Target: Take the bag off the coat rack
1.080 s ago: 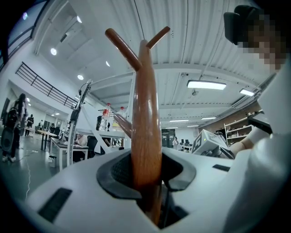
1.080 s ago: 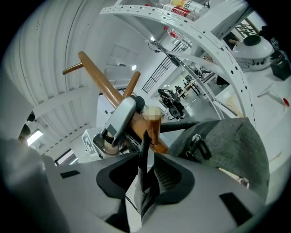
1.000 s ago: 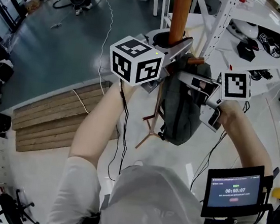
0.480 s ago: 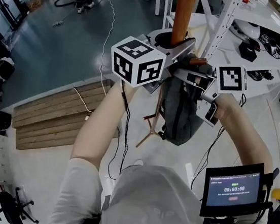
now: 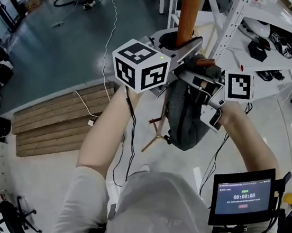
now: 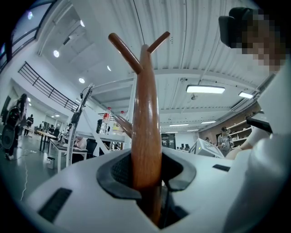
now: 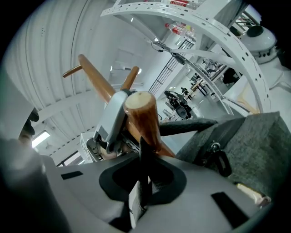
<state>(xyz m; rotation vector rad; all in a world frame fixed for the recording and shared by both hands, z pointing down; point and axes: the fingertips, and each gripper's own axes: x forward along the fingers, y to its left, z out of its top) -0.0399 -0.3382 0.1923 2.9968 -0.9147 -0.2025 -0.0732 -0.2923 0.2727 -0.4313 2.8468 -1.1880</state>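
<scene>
The brown wooden coat rack pole (image 5: pixel 190 12) rises at the top middle of the head view. My left gripper (image 5: pixel 181 39) is shut on the pole (image 6: pixel 146 136), which fills the gap between its jaws. A grey bag (image 5: pixel 185 118) hangs below a wooden peg (image 7: pixel 142 118) of the rack. My right gripper (image 5: pixel 191 77) is at the bag's top, shut on its thin black strap (image 7: pixel 144 164), which runs up over the peg. The bag's grey cloth (image 7: pixel 254 145) and a zip pull show to the right of the jaws. The left gripper's body (image 7: pixel 111 120) stands just behind the peg.
White metal shelving (image 5: pixel 285 30) with helmets and gear stands close on the right. The rack's legs (image 5: pixel 157 133) spread on the pale floor below the bag. A wooden platform (image 5: pixel 54 122) lies to the left. A small timer screen (image 5: pixel 242 195) sits at my lower right.
My right gripper has shifted left, closer to the pole, and the bag's top has moved with it. The left gripper has stayed on the pole.
</scene>
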